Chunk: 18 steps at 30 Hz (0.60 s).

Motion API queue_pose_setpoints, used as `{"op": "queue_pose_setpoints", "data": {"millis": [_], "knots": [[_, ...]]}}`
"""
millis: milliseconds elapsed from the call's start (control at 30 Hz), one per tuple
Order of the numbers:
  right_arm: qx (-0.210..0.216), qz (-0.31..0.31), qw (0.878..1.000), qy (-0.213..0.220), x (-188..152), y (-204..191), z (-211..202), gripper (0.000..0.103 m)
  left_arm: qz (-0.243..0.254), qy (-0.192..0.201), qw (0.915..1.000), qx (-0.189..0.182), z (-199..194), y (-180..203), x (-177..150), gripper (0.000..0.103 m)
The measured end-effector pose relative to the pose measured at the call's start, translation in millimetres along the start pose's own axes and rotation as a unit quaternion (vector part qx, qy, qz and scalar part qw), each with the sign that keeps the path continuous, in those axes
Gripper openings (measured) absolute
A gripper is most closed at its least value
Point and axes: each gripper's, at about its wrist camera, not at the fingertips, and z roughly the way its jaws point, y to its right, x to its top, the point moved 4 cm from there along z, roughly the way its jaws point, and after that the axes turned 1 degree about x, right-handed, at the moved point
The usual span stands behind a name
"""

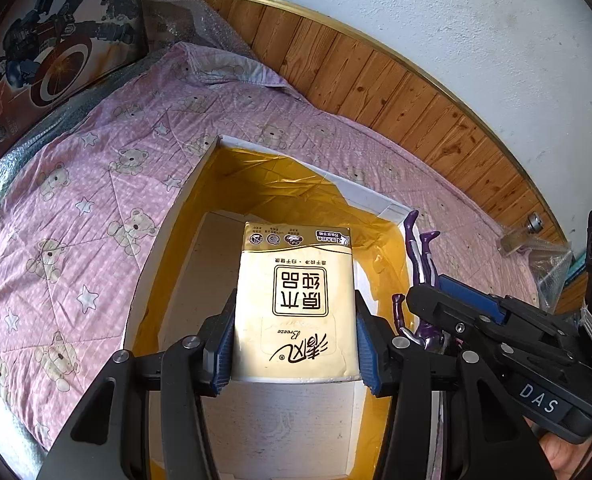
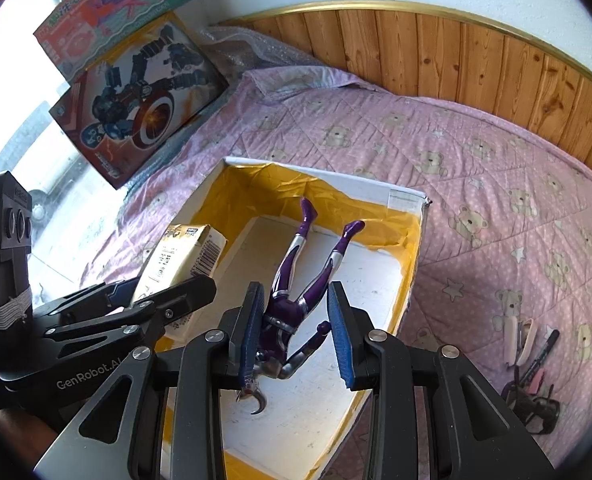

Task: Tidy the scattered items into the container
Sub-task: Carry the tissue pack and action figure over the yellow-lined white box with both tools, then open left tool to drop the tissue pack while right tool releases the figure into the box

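My left gripper (image 1: pixel 294 340) holds a cream tissue pack (image 1: pixel 296 300) squarely between its blue pads (image 1: pixel 222 344), one pad pressed to each long side, the printed face turned up toward my camera. The pack hangs over the inside of the white foam box (image 1: pixel 168 248) with the yellow tape lining, its far end pointing toward the box's back wall. From my other camera the same tissue pack (image 2: pixel 184 260) shows at the box's left rim, barcode end up, with the left gripper (image 2: pixel 152 300) closed around it.

My right gripper (image 2: pixel 296 332) has its jaws set moderately apart around a purple and silver action figure (image 2: pixel 292 300). The left pad (image 2: pixel 252 332) touches the figure's torso; the right pad (image 2: pixel 341 336) stands clear, with only the figure's arm reaching toward it, so I cannot tell whether I truly grip it. The figure is head toward me and legs away, above the foam box (image 2: pixel 411 248) floor. In the left view the figure (image 1: pixel 423 264) rises feet-up beside the right gripper (image 1: pixel 455 312).

Farther out, the box sits on a pink bear-print quilt (image 2: pixel 495 160). Some small items (image 2: pixel 529 364) lie on the quilt well to the right. Two toy boxes (image 2: pixel 136 108) lean at the far left, with wood panelling (image 2: pixel 455 56) behind
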Motion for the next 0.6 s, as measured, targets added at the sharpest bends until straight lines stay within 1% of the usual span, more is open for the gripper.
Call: {"op": "queue_pose_setpoints", "data": {"millis": [200,300,467,600], "knots": [[-0.002,-0.012,1.000,-0.029,5.3,2.3,24.0,0.034,0.003,-0.028,0.9993,0.024,25.8,-3.7,9.1,0.051],[-0.006,-0.019,0.999,-0.043,7.9,3.8,35.5,0.034,0.007,-0.034,0.9985,0.042,38.1,-6.7,13.0,0.051],[-0.012,-0.033,0.997,-0.062,13.5,6.9,53.0,0.034,0.016,-0.041,0.9975,0.056,55.6,-8.0,16.6,0.051],[-0.019,-0.043,0.996,-0.076,15.4,8.9,65.7,0.034,0.023,-0.053,0.9963,0.063,72.5,-10.0,17.9,0.051]]}}
